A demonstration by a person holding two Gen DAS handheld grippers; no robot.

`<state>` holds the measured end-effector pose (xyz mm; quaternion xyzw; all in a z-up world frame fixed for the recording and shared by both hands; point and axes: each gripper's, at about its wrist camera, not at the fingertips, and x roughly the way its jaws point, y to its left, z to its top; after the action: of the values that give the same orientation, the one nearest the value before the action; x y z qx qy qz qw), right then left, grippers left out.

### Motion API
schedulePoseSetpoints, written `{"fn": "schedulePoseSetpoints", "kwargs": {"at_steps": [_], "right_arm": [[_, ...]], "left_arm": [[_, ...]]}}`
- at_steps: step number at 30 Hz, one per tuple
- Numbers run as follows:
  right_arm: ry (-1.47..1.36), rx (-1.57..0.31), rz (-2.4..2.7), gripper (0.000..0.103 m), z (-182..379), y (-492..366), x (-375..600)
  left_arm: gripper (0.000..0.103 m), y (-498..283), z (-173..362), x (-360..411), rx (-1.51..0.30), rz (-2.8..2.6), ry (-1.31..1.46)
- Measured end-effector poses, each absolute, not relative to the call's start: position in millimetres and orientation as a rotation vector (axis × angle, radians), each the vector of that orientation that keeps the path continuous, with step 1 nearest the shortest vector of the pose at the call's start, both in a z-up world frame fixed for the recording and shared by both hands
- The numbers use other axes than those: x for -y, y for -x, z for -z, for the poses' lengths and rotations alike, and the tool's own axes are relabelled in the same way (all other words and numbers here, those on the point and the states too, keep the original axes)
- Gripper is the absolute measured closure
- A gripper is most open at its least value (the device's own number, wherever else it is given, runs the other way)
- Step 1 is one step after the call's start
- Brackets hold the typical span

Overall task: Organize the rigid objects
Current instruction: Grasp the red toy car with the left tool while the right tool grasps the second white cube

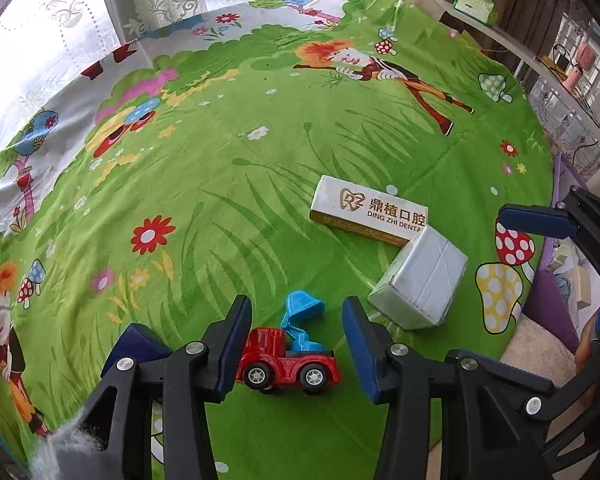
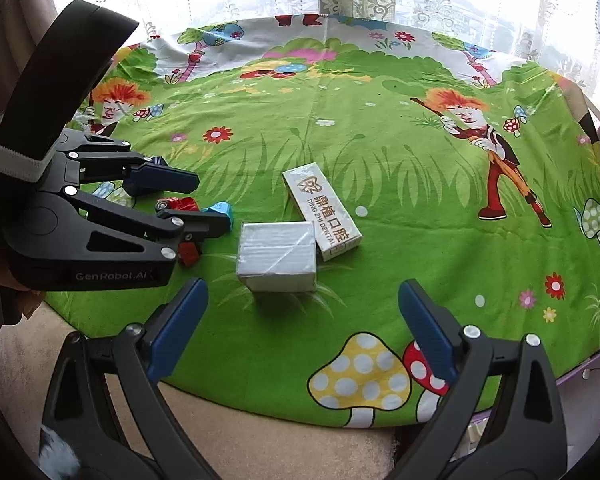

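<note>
Left gripper (image 1: 296, 344): jaws wide apart, straddling red truck (image 1: 288, 364), nothing held | truck near, left of grey box (image 1: 420, 280) | risk: wheels may roll, truck may be nudged away as jaws are closed | right gripper (image 2: 302, 332): open, empty.

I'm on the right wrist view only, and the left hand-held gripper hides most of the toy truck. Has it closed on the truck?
Observer: No. The left hand-held gripper is open, with the toy truck between its fingers and one finger clearly apart from it.
Operator: Is the truck upright?
Observer: Yes, on its wheels, with the blue scoop raised.
Operator: Anything beyond my frame?
Observer: A green tissue pack on a shelf beyond the green cloth.
</note>
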<state>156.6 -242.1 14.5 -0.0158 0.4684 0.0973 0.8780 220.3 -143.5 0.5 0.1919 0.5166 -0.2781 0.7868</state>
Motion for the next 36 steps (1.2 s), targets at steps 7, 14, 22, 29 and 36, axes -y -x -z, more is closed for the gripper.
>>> {"fn": "schedulePoseSetpoints", "kwargs": {"at_steps": [7,14,22,29,36], "right_arm": [[0.075,-0.988,-0.195,0.006,-4,-171,235],[0.099,-0.977,-0.21,0.022,-1,-177,232],[0.056,-0.994,-0.243,0.054,-1,-165,239],[0.041,-0.989,-0.256,0.053,-7,-137,243],[0.022,-0.978,-0.271,0.053,-15,-113,245]], "left_arm": [[0.07,-228,15,152,-1.145,0.616,-0.466],[0.088,-221,6,144,-1.123,0.624,-0.415],[0.088,-191,-17,112,-1.045,0.566,-0.28],[0.088,-152,-25,71,-1.012,0.506,-0.15],[0.088,-122,-22,61,-0.998,0.484,-0.103]]}}
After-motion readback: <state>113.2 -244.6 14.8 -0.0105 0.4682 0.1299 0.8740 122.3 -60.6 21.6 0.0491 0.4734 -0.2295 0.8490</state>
